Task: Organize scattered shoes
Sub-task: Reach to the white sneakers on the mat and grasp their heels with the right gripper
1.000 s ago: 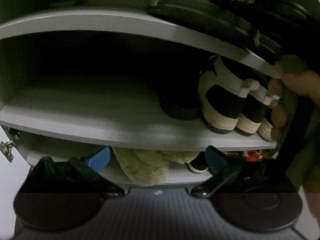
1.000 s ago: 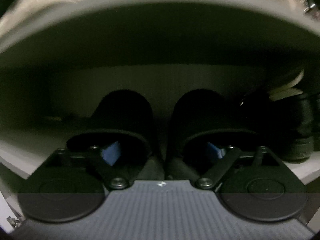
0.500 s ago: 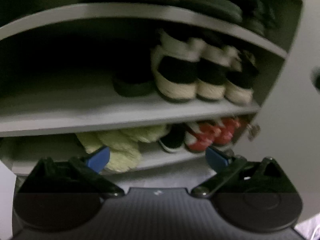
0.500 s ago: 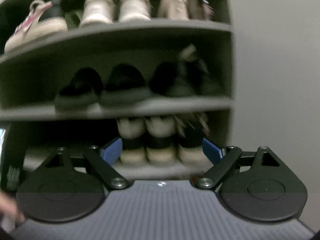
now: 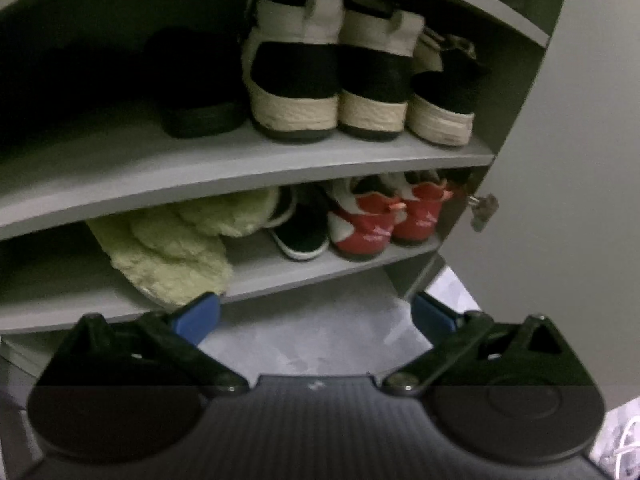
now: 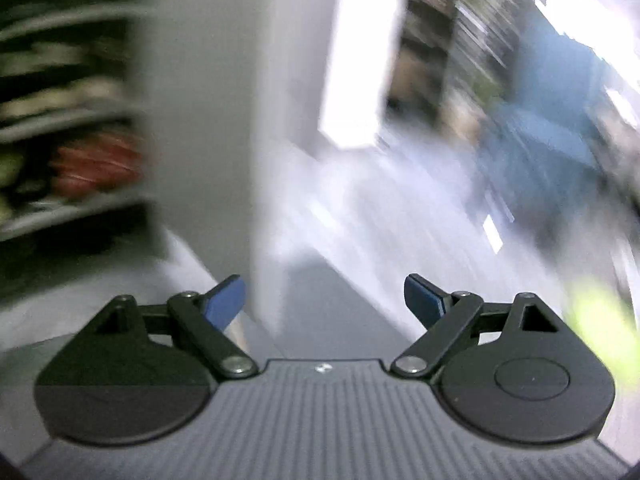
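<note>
Grey laminate shoe cabinet [image 5: 248, 168] fills the left wrist view, its door [image 5: 580, 160] swung open on the right. Pale marbled floor [image 5: 320, 336] shows below it. Middle shelf: three black espadrille wedges [image 5: 296, 80] with rope soles, heels out, side by side, plus a dark shoe [image 5: 196, 92] to their left, too shadowy to name. Lower shelf: fluffy pale-green slippers [image 5: 168, 252] piled at the left, a black slip-on [image 5: 300, 232], then a pair of red sneakers [image 5: 376, 224] at the right end. Left tool [image 5: 316, 316] hangs in front of the bottom shelf, blue pads spread wide, holding nothing. Right tool [image 6: 324, 300] has nothing between its pads either, jaws closing a bit; its view is all motion blur, cabinet barely readable at the left.
</note>
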A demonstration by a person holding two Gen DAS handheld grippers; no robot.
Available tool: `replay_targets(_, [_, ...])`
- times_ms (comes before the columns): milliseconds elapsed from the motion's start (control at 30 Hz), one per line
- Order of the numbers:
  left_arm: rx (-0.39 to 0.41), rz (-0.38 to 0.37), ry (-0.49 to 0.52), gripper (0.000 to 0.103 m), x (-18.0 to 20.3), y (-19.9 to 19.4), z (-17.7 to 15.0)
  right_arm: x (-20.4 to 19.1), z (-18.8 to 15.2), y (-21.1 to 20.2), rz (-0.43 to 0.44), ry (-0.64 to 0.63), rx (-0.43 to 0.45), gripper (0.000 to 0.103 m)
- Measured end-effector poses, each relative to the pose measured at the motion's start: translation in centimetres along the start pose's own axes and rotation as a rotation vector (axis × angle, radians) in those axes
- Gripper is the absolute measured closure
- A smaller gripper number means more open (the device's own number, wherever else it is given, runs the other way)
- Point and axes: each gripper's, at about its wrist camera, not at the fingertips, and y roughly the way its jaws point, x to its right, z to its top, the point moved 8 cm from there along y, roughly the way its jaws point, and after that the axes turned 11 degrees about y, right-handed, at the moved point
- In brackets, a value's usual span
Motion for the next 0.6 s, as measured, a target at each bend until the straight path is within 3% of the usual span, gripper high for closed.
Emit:
replay_targets(100, [0.013,-0.007,0.048,0.000,1.5,0.1,-0.1,7.4,-6.2,4.5,-0.176,0.193,-0.167,0.028])
replay_targets(300, [-0.023,0.003,0.057,0.000,2.5,0.8,-1.3,12.8,-13.0,10.3,-0.272,0.378,-0.316,0.034])
replay_targets(500, [-0.013,0.032,0.073,0.000,3.2,0.7,-1.5,13.3,-14.8,15.3,-0.259,0.397,-0.343,0.042])
replay_targets(600, [-0.007,0.047,0.095,0.000,3.7,0.8,-1.3,13.4,-15.0,17.8,-0.307,0.426,-0.369,0.052])
